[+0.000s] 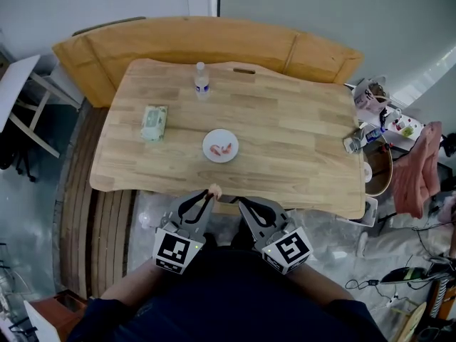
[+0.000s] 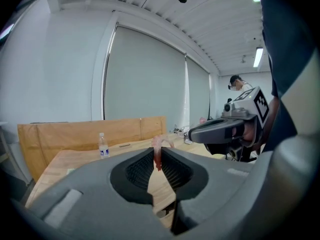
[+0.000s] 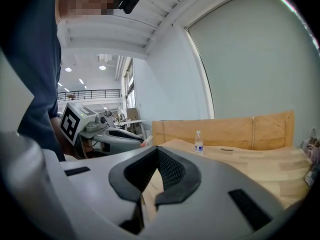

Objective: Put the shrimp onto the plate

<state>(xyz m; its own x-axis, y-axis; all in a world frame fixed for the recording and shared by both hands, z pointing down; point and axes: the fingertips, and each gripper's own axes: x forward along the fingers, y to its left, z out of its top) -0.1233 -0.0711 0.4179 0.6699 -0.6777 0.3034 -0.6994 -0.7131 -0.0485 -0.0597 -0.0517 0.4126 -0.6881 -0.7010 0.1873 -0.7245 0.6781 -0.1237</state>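
Curled pink shrimp (image 2: 159, 145) between ribbed fingers of left gripper (image 1: 211, 195); right gripper (image 3: 156, 149) fingers together, empty.

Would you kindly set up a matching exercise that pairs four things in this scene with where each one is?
Things:
1. bottle
2. green pack
3. plate
4. held shrimp

Places:
A. pinched between the fingers of the left gripper, at the near edge of the table
B. standing upright near the table's far edge
C. lying flat on the left part of the table
D. in the middle of the table, with other shrimp on it

Pairs: 1-B, 2-C, 3-D, 4-A
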